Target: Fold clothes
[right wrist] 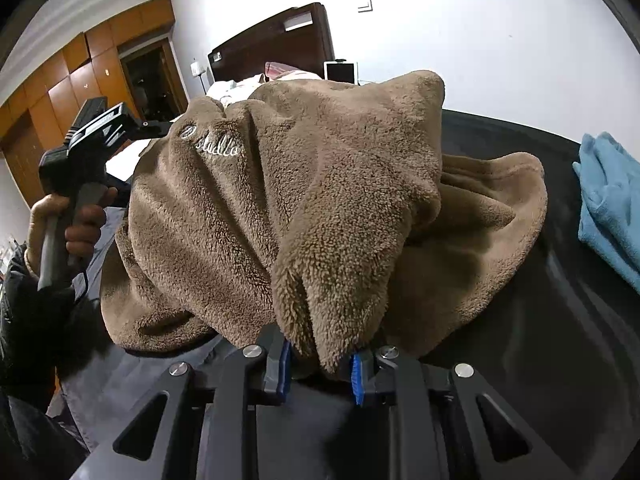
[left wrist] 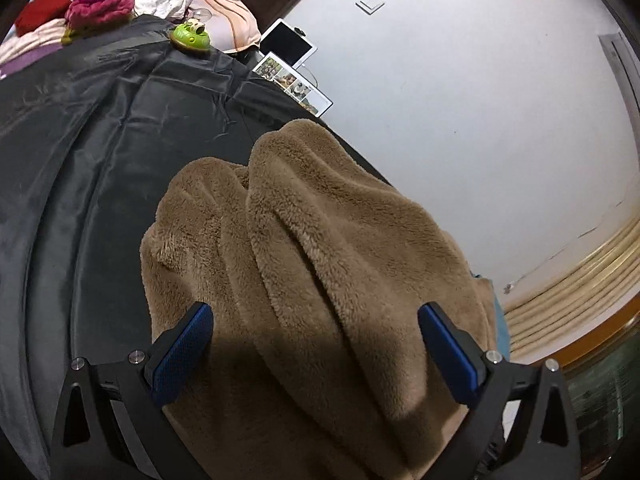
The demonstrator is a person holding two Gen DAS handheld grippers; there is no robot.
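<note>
A brown fleece garment (left wrist: 320, 240) with white embroidered lettering (right wrist: 212, 144) is bunched up on a black-covered surface (left wrist: 100, 168). My left gripper (left wrist: 316, 312) is open wide. The fleece lies between and beyond its blue pads (left wrist: 184, 352), and neither pad presses on it. In the right wrist view the garment (right wrist: 320, 184) rises in a heap. My right gripper (right wrist: 320, 366) is shut on a hanging fold of it at the near edge. A hand (right wrist: 76, 220) holds the left gripper's handle at the left. That gripper's fingertips are hidden behind the fleece.
A blue cloth (right wrist: 608, 204) lies on the black cover to the right. At the far end are a green toy (left wrist: 190, 36), a tablet (left wrist: 288, 46), a photo frame (left wrist: 294, 82) and a pile of clothes (left wrist: 100, 4). A dark headboard (right wrist: 272, 40) and a white wall stand behind.
</note>
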